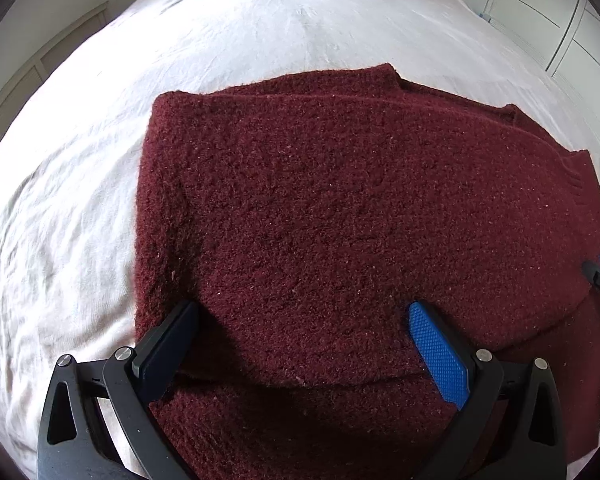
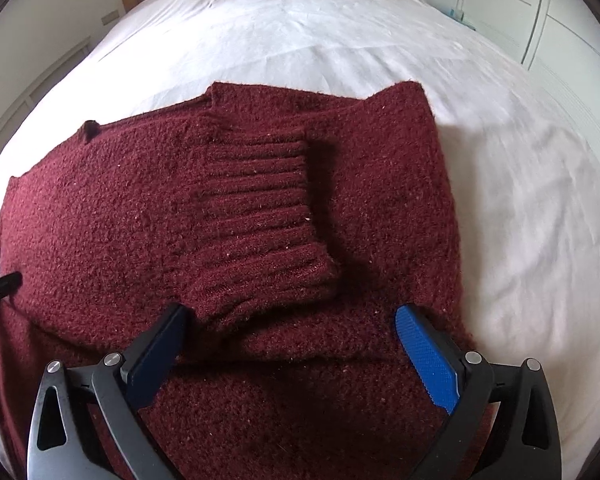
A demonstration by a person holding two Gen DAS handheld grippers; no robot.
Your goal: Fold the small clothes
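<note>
Our left gripper (image 1: 302, 316) and right gripper (image 2: 292, 318) gape wide, empty, over the half-folded maroon sweater (image 2: 228, 208) mid-frame; next we pinch its near hem.

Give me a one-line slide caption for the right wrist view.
Open right tongs poised over a partly folded maroon sweater, its ribbed cuff laid across, on a white bed.

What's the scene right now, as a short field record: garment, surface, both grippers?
garment: dark red knit sweater, partly folded, lying flat
cuff: ribbed sleeve end laid across the body
surface: white bed sheet
left hand-held gripper: open, over the sweater's near folded edge, nothing pinched
right hand-held gripper: open, over the near edge just below the cuff, nothing pinched
fold state: sleeves in; bottom-to-top fold not yet done
</note>
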